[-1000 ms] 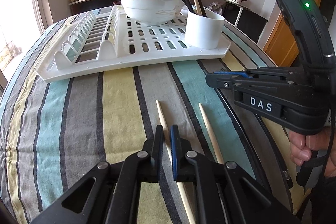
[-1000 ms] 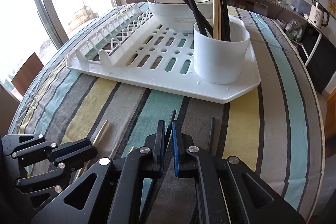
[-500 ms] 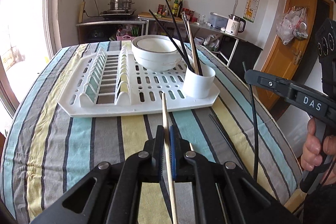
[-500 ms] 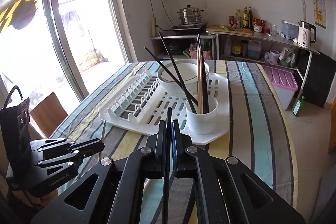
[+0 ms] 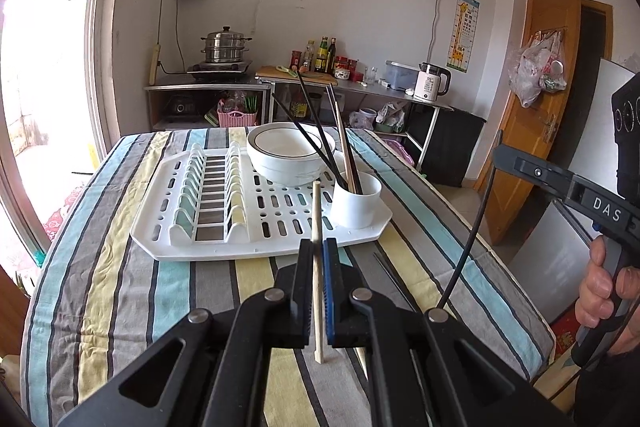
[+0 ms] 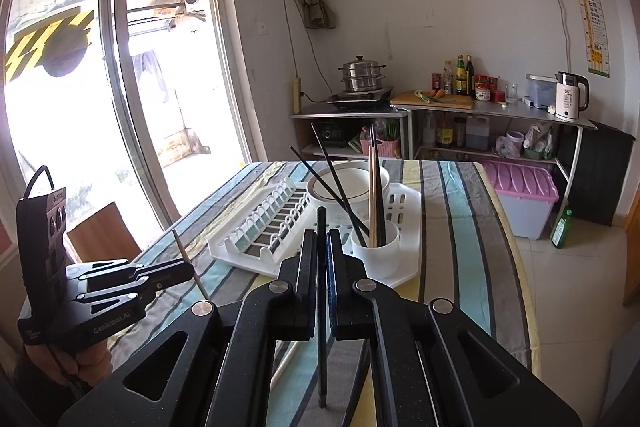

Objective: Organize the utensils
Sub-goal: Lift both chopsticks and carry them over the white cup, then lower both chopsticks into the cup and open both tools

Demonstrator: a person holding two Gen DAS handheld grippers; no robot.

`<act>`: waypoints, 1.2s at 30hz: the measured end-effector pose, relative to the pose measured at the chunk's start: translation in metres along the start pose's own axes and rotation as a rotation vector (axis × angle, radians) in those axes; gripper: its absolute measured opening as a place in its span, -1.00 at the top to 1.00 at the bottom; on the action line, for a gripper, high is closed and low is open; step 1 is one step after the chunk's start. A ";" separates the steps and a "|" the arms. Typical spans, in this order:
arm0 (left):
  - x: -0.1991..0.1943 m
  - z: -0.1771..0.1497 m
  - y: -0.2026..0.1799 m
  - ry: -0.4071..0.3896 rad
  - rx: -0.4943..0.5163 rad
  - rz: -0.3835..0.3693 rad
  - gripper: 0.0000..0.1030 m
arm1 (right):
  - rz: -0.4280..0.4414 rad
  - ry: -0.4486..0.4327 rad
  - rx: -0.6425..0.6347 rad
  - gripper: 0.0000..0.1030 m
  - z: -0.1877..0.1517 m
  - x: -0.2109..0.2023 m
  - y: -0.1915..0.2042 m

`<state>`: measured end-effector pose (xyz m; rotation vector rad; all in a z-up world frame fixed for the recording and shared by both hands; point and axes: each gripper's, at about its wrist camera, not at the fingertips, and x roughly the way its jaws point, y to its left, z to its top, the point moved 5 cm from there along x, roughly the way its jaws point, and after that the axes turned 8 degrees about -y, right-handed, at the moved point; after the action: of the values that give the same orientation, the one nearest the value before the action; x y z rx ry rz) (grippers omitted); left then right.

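I have my left gripper (image 5: 318,259) pinching a wooden chopstick (image 5: 317,219) and my right gripper (image 6: 321,247) pinching a black chopstick (image 6: 321,227), both aloft short of the white utensil cup (image 5: 355,201), so next I must tip each in

Striped-cloth table (image 5: 120,291) w/ white drying rack (image 5: 160,239), loose black chopstick (image 5: 390,277).

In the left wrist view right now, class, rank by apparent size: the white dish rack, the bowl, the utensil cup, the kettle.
1. Dish rack
2. Bowl
3. Utensil cup
4. Kettle, which stands far back, so its true size is unsure.
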<state>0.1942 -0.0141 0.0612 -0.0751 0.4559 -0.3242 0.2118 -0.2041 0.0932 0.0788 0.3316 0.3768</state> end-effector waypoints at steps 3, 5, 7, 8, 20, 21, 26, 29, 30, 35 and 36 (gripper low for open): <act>0.001 0.000 -0.001 0.001 0.001 0.001 0.91 | -0.001 -0.002 -0.003 0.92 0.000 -0.002 -0.001; 0.001 0.000 -0.001 0.004 0.001 -0.001 0.91 | -0.003 -0.007 -0.005 0.92 0.000 -0.003 -0.002; 0.003 0.001 -0.001 0.008 0.002 -0.001 0.91 | -0.002 -0.010 -0.005 0.92 0.001 -0.005 -0.003; 0.004 0.002 -0.001 0.010 0.001 -0.001 0.91 | -0.002 -0.012 -0.006 0.92 0.003 -0.007 -0.003; 0.016 0.035 -0.010 -0.004 0.015 -0.033 0.91 | -0.024 -0.060 -0.029 0.92 0.031 -0.007 -0.010; 0.018 0.040 -0.012 -0.005 0.017 -0.037 0.91 | -0.026 -0.067 -0.031 0.92 0.036 -0.006 -0.011; 0.033 0.070 -0.022 -0.020 0.020 -0.057 0.91 | -0.038 -0.109 -0.037 0.93 0.063 -0.001 -0.018; 0.042 0.089 -0.028 -0.037 0.017 -0.064 0.91 | -0.047 -0.133 -0.039 0.93 0.079 0.002 -0.021; 0.046 0.095 -0.029 -0.042 0.012 -0.069 0.91 | -0.047 -0.142 -0.040 0.93 0.084 0.005 -0.023; 0.065 0.121 -0.033 -0.068 -0.003 -0.077 0.91 | -0.062 -0.178 -0.050 0.93 0.106 0.017 -0.029; 0.069 0.125 -0.034 -0.073 -0.008 -0.079 0.91 | -0.062 -0.183 -0.050 0.93 0.110 0.021 -0.031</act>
<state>0.2981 -0.0683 0.1487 -0.1125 0.3829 -0.3963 0.2775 -0.2267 0.1861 0.0536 0.1432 0.3133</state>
